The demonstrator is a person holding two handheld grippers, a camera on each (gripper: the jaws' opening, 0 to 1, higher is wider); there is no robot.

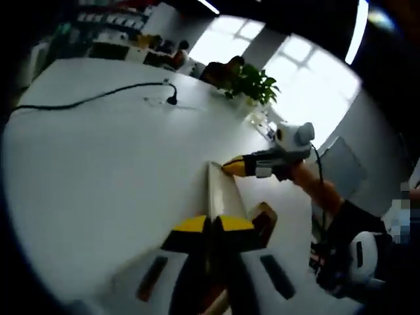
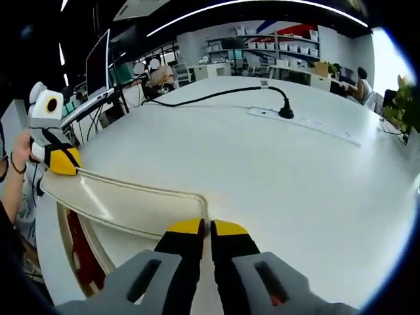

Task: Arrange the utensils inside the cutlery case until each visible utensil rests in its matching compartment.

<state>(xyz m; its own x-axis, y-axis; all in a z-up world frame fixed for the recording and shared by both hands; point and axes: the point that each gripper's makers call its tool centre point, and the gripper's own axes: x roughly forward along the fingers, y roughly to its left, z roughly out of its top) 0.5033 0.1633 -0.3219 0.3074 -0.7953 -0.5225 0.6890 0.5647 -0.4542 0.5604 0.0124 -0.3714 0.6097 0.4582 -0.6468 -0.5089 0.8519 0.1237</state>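
Jaws of my left gripper [image 1: 212, 224] and right gripper [image 2: 210, 228] each clench the cutlery case [image 2: 131, 200] rim at opposite ends, likely steadying it on the counter [image 2: 262, 164].

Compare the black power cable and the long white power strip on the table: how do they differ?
Colour: the black power cable stands out; the long white power strip nearly blends in. Shape: the cable is thin and curves; the strip is flat and straight. Shared: both lie on the white table, and the cable's plug appears to sit in the strip.
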